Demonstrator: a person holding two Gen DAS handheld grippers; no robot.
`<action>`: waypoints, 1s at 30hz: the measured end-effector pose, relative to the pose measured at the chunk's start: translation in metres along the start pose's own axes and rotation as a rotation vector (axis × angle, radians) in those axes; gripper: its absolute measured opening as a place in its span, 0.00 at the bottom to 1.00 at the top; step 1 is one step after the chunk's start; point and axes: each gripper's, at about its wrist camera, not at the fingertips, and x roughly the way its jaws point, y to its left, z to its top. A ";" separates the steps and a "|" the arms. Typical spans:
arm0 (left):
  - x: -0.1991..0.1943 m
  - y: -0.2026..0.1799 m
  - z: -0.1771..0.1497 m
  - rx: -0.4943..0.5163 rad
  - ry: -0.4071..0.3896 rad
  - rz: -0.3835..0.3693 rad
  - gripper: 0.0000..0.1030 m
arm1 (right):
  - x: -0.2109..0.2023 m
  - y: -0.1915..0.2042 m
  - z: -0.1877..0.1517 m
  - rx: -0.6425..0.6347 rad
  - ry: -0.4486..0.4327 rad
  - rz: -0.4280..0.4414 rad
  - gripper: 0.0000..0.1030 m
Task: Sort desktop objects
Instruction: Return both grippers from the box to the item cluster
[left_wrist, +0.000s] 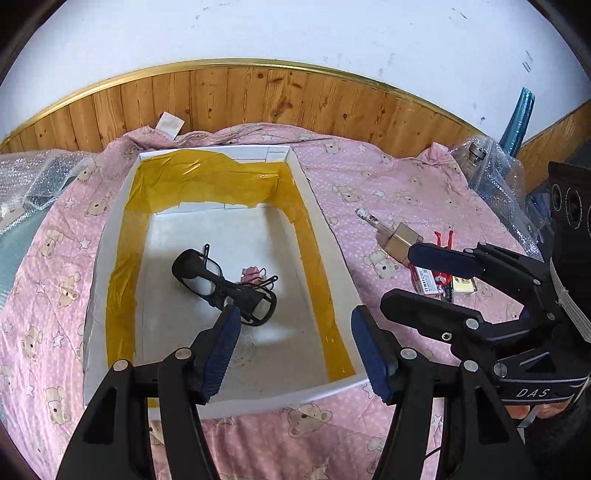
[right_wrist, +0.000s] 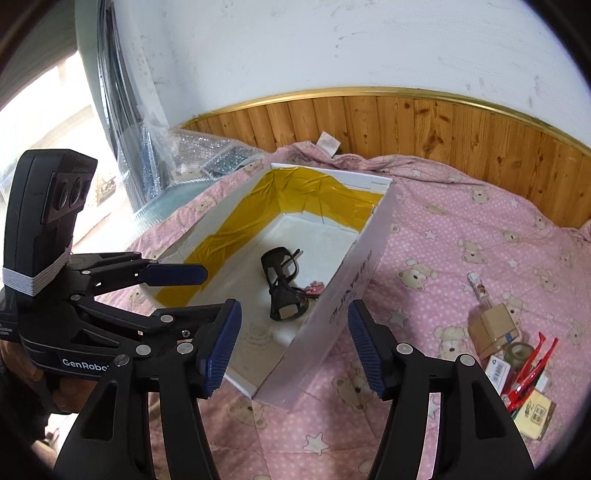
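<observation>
The main risk is in the pile still to be sorted: the small cardboard box (right_wrist: 495, 326), the pen (right_wrist: 480, 293), the red clip (right_wrist: 528, 373), the tape roll (right_wrist: 519, 352) and the yellow sticky pad (right_wrist: 533, 415) lie touching and overlapping on the soft pink quilt (right_wrist: 461, 221), to the right of the white box (right_wrist: 343, 295). A grab there could catch two things at once, or push a flat one down into the quilt so the pads slide off it. A reach from the left could also knock the tall right wall of the white box (it looks like light card).

Inside the box already lie black glasses (left_wrist: 221, 286) and a small pink item (left_wrist: 251, 274), apparently sorted.

The left gripper (left_wrist: 295, 347) hovers over the near end of the box, tongs spread wide and empty. The right gripper (right_wrist: 293, 347) hangs just right of it, above the box's near right corner, also wide and empty, pointing toward the far wall.
</observation>
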 end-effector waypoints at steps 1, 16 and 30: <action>-0.001 -0.005 -0.003 0.007 -0.001 0.002 0.62 | -0.004 -0.002 -0.003 0.007 0.000 -0.002 0.61; -0.004 -0.080 -0.032 0.086 0.020 -0.039 0.62 | -0.061 -0.039 -0.064 0.085 -0.018 -0.057 0.61; 0.031 -0.166 -0.049 0.184 0.061 -0.113 0.62 | -0.102 -0.120 -0.147 0.302 -0.008 -0.161 0.61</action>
